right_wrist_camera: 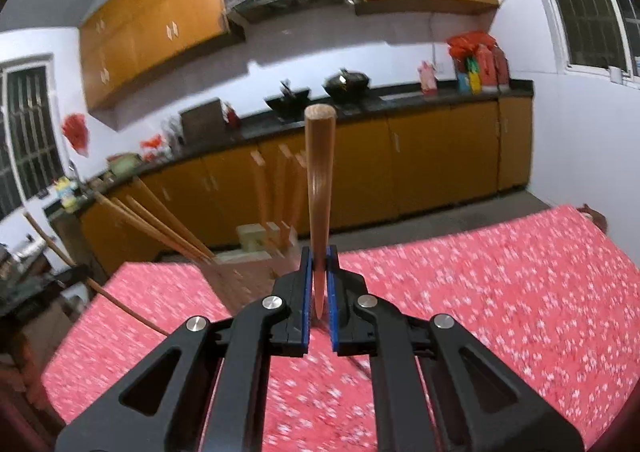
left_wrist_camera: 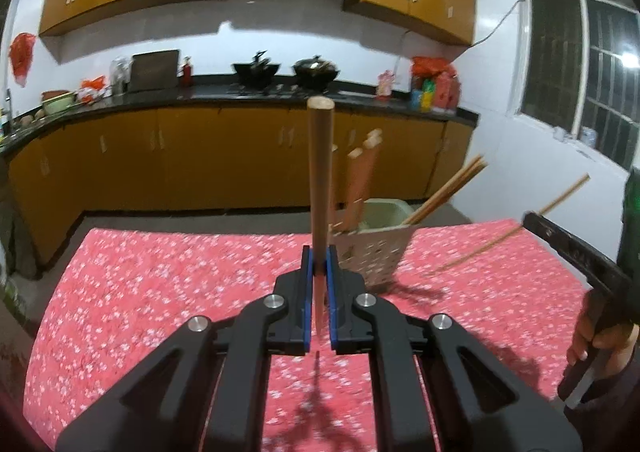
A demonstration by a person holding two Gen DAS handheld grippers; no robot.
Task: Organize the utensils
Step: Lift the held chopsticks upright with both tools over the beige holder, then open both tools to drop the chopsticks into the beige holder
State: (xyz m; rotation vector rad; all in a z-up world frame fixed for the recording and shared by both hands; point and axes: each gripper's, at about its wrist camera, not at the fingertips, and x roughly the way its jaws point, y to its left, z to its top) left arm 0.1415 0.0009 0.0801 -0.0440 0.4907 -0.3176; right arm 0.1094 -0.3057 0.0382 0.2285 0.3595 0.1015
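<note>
The left hand-held gripper (left_wrist_camera: 319,264) is clenching a wooden chopstick (left_wrist_camera: 320,172) between its blue pads (left_wrist_camera: 306,292); the stick is standing nearly upright out of the closed jaws, its blunt end pointing toward twelve o'clock in the left wrist view. Just beyond the jaws, at about one o'clock, a perforated utensil holder (left_wrist_camera: 380,252) is sitting on the tabletop (left_wrist_camera: 160,292), which is wearing a red flowered cloth. Several more chopsticks (left_wrist_camera: 448,192) are leaning out of the holder toward two o'clock, and others are standing straighter in its far compartment. At three o'clock in that view, the right hand-held gripper (left_wrist_camera: 532,218) is reaching in, a thin stick (left_wrist_camera: 520,228) slanting from its tip; whether that stick is touching the cloth cannot be told. The person's hand (left_wrist_camera: 600,336) is wrapping around its handle at four o'clock.

In the right wrist view, the right hand-held gripper (right_wrist_camera: 320,264) is likewise gripping a wooden chopstick (right_wrist_camera: 318,180), upright between closed jaws. The holder (right_wrist_camera: 248,264) is lying at ten o'clock, blurred, with sticks fanning toward nine o'clock. A kitchen counter (right_wrist_camera: 400,100) with two woks is running along the far wall.
</note>
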